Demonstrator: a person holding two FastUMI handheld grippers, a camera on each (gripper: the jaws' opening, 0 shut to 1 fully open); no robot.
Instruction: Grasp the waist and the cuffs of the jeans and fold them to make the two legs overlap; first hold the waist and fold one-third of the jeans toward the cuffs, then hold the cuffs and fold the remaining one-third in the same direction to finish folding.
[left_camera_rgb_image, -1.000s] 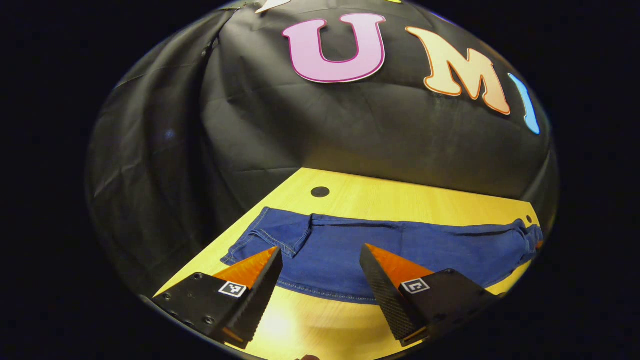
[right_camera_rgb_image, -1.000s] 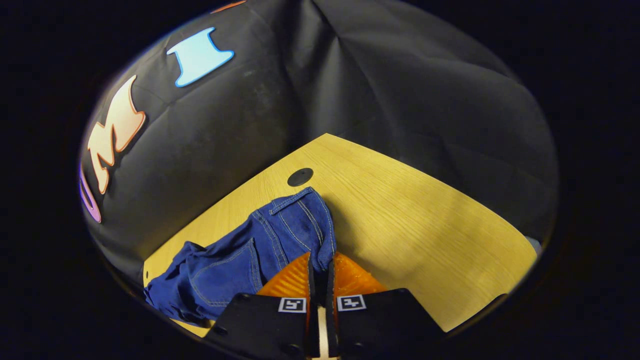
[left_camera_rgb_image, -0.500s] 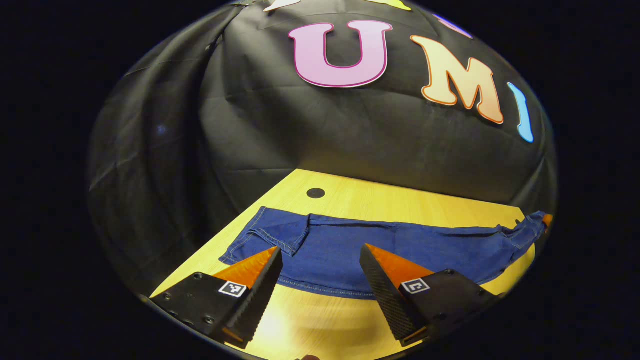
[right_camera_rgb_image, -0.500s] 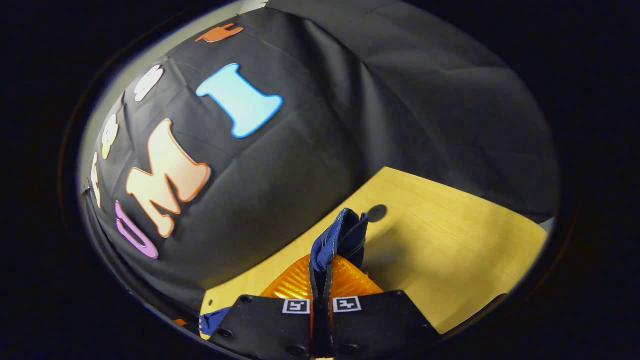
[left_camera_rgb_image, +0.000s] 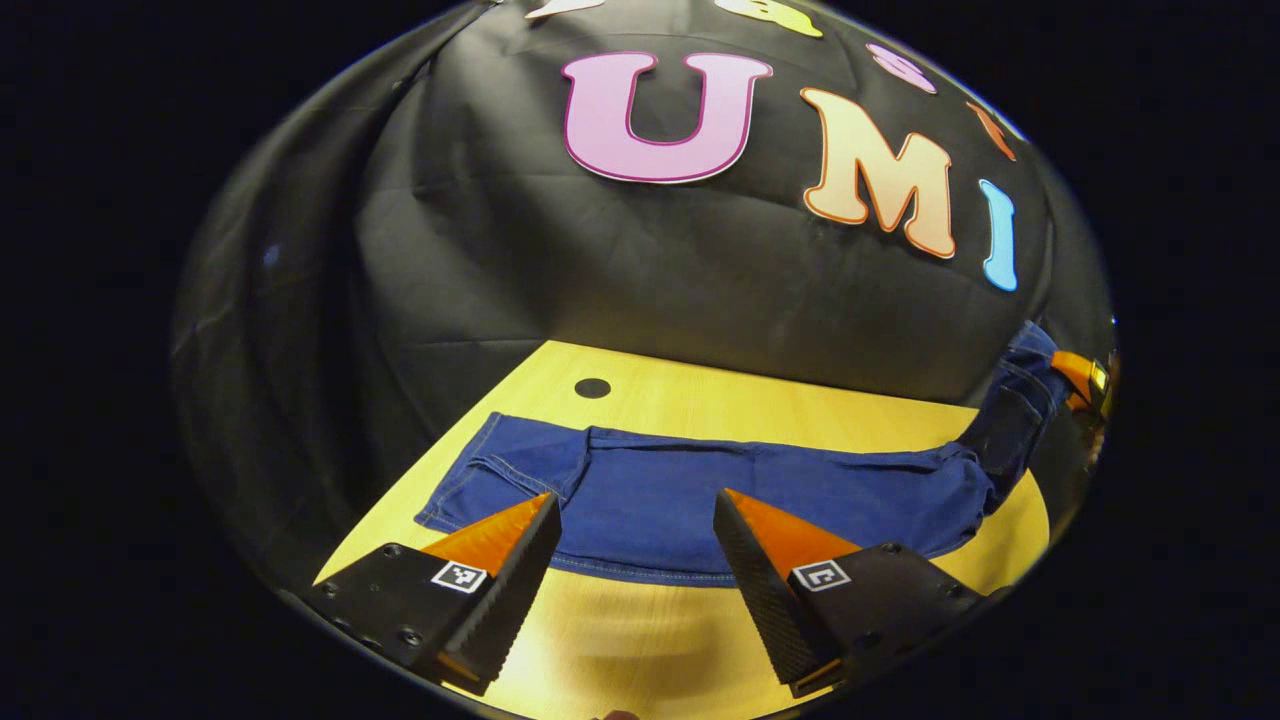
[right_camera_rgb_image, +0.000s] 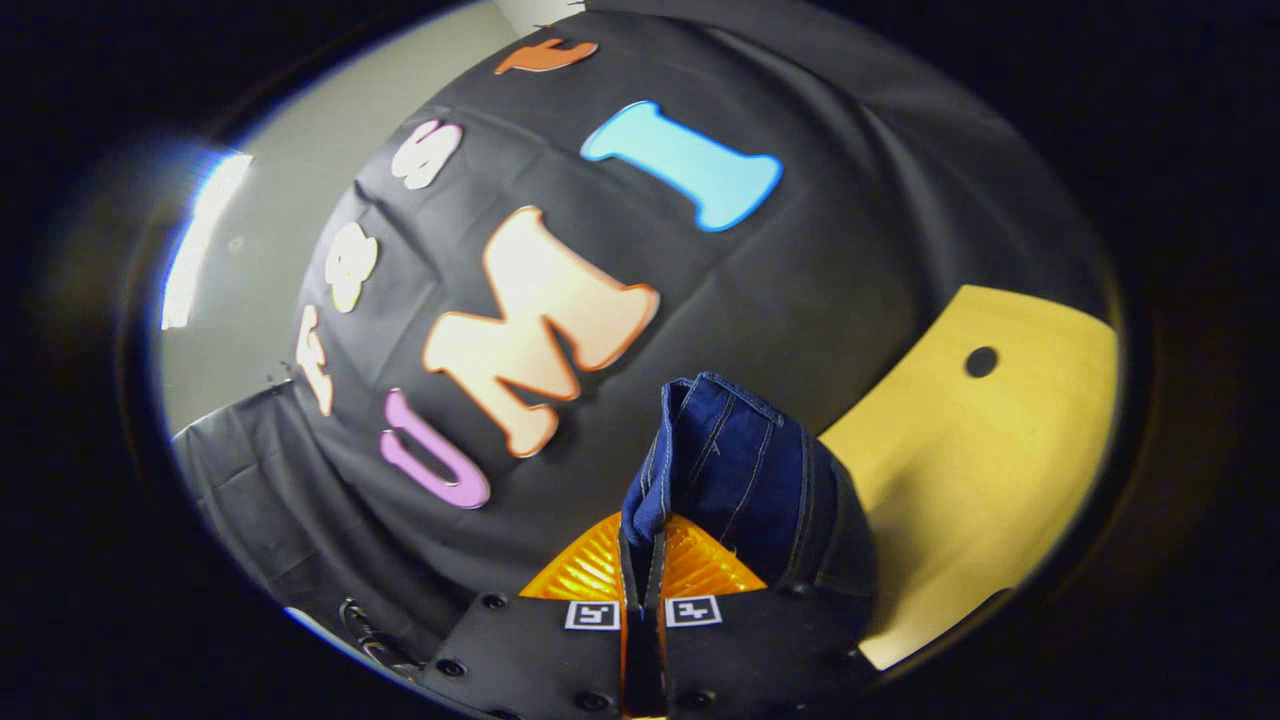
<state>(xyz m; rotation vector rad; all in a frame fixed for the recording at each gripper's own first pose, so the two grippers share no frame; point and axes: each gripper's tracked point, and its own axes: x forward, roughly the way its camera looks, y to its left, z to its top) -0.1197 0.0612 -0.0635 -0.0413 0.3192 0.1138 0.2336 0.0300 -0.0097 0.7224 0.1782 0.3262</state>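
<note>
Blue jeans (left_camera_rgb_image: 700, 490) lie lengthwise on the yellow wooden table (left_camera_rgb_image: 640, 640), legs stacked, with the cuffs at the left (left_camera_rgb_image: 490, 465). My left gripper (left_camera_rgb_image: 636, 497) hovers open just in front of the jeans' near edge, holding nothing. At the far right the waist end rises off the table, pinched by my right gripper (left_camera_rgb_image: 1080, 375). In the right gripper view, my right gripper (right_camera_rgb_image: 640, 535) is shut on that bunched waist denim (right_camera_rgb_image: 730, 470), which stands up between the orange fingers well above the table (right_camera_rgb_image: 960, 470).
A small dark round hole (left_camera_rgb_image: 592, 388) sits in the table behind the cuffs, and another hole (right_camera_rgb_image: 981, 361) lies near the table's far corner. The black cloth wall closes off the table's back and sides.
My right gripper has lifted the waist end up from the table and tilted upward. The jeans' right part now hangs in the air. My left gripper stays open, barely shifted.
</note>
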